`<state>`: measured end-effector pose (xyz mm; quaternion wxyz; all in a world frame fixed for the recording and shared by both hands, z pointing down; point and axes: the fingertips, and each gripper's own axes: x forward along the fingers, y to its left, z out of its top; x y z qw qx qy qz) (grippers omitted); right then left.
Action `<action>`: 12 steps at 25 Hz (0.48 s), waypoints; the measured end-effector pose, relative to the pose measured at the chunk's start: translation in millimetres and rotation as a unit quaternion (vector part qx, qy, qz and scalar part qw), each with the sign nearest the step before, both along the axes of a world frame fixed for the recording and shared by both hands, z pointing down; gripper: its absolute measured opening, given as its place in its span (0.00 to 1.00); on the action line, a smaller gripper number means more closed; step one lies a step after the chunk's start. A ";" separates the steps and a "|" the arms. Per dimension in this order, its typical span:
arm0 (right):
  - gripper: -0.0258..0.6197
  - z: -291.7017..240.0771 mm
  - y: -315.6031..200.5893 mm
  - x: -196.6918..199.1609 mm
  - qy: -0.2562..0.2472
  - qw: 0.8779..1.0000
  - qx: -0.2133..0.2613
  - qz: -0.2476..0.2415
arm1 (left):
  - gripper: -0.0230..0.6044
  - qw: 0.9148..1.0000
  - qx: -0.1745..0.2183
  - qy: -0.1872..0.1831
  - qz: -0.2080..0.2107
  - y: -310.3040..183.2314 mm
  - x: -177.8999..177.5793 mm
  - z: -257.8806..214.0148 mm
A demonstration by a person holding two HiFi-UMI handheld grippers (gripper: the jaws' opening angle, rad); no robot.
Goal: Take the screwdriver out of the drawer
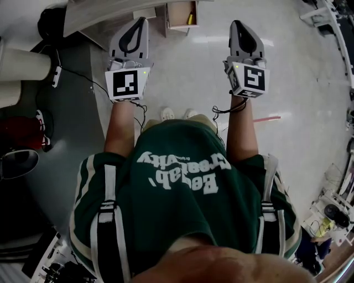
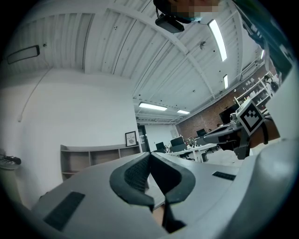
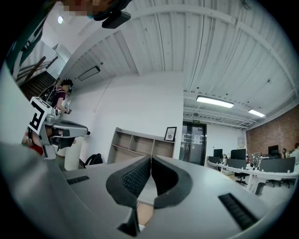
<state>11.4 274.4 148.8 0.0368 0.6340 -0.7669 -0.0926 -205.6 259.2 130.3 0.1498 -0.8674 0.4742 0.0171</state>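
Note:
In the head view a small open wooden drawer sits on the floor ahead, with a yellow-handled tool lying in it, too small to make out further. My left gripper is held out level to the drawer's left, jaws closed tip to tip and empty. My right gripper is out to the drawer's right, also shut on nothing. The left gripper view shows its pads meeting, with the right gripper off to the side. The right gripper view shows closed pads and the left gripper.
A grey table edge and white cylinders stand at the left, with cables trailing on the floor. A pink stick lies on the pale floor at right. Wall shelves and office desks lie beyond.

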 end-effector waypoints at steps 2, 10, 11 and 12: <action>0.09 1.4 -0.2 -2.9 -0.003 1.000 0.002 0.005 | 0.06 1.000 -0.001 -0.001 0.005 -3.8 -0.5 2.8; 0.09 16.0 -3.5 -2.1 -0.012 1.000 -0.007 0.009 | 0.06 1.000 -0.006 0.000 0.024 -15.6 9.1 9.8; 0.09 17.5 -7.5 -1.1 -0.012 1.000 -0.007 0.008 | 0.06 1.000 -0.007 0.000 0.025 -19.8 10.6 11.1; 0.09 19.7 -12.3 -0.1 -0.011 1.000 -0.009 0.006 | 0.06 1.000 -0.008 -0.001 0.026 -24.8 12.2 12.6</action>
